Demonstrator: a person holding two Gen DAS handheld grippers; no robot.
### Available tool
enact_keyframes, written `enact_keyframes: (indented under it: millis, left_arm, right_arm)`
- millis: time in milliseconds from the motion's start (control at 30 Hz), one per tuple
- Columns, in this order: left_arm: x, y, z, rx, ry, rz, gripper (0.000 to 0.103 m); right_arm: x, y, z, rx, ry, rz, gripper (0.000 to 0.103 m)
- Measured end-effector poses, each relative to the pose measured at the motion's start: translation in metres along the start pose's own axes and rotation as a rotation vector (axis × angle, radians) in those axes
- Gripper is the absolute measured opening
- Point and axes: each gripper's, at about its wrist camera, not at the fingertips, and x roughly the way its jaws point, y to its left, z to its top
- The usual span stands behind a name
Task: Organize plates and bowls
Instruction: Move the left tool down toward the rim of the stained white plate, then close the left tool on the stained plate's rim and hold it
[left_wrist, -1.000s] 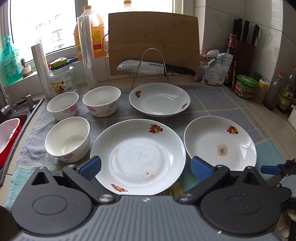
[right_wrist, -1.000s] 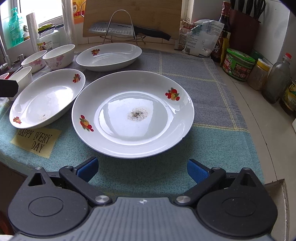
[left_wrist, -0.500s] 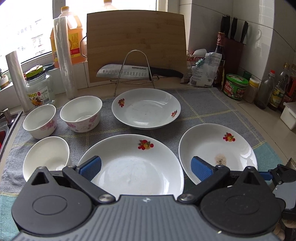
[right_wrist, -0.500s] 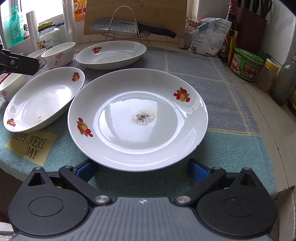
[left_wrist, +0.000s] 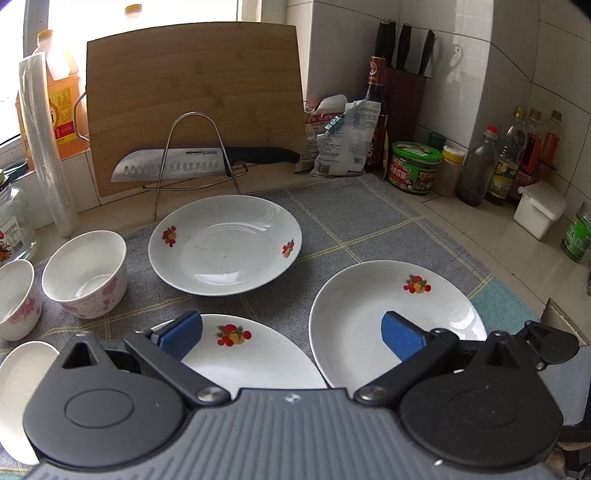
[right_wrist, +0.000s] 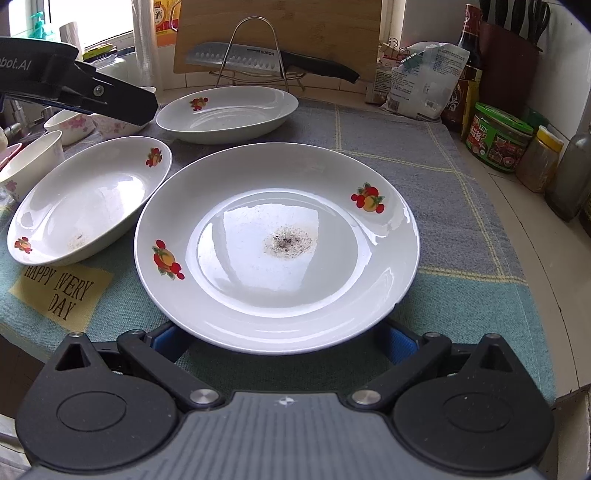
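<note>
Right claw (right_wrist: 282, 341): blue pads mostly hidden under the near rim of the stained plate (right_wrist: 277, 243), so contact can't be confirmed; jaws spread wide, one either side of the rim, nothing clamped. Left claw (left_wrist: 291, 332) also wide open, empty, hanging over the near-left plate (left_wrist: 255, 354), whose lower half is blocked by the claw body. In right wrist view only its dark arm shows, upper left, covering part of the bowls.

3 plates on the grey checked cloth (right_wrist: 406, 147) on the desk: stained one front right, near-left plate just beside it w/ rims almost touching, far plate (left_wrist: 225, 243) behind, apart. 3 bowls at left: floral bowl (left_wrist: 86, 275) whole, second bowl (left_wrist: 16, 299) cut by frame edge, third bowl (left_wrist: 22, 391) half hidden by the claw housing.

Behind: cutting board (left_wrist: 195, 103), knife (left_wrist: 207, 164) on wire rack, jars + bottles at right.
</note>
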Motion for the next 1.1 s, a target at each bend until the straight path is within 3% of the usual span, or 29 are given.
enact_keyframes:
  millis: [500,800,933,1100]
  left_arm:
    - [0.042,-0.021,0.025,-0.002,0.045,-0.075,0.102]
    - [0.09,-0.029,0.029,0.021,0.207,-0.086,0.102]
    - [0.112,-0.027,0.03,0.005,0.307,-0.185,0.102]
    - [0.127,-0.027,0.032,0.036,0.395,-0.249,0.102]
  right_arm:
    - [0.003,-0.013,-0.001,-0.152,-0.033,0.132,0.103]
    - [0.001,-0.019,-0.005,-0.206,-0.046,0.18,0.103]
    - [-0.002,-0.021,-0.011,-0.188,-0.063,0.167,0.103]
    - [-0.006,-0.024,-0.015,-0.16,-0.066,0.141,0.103]
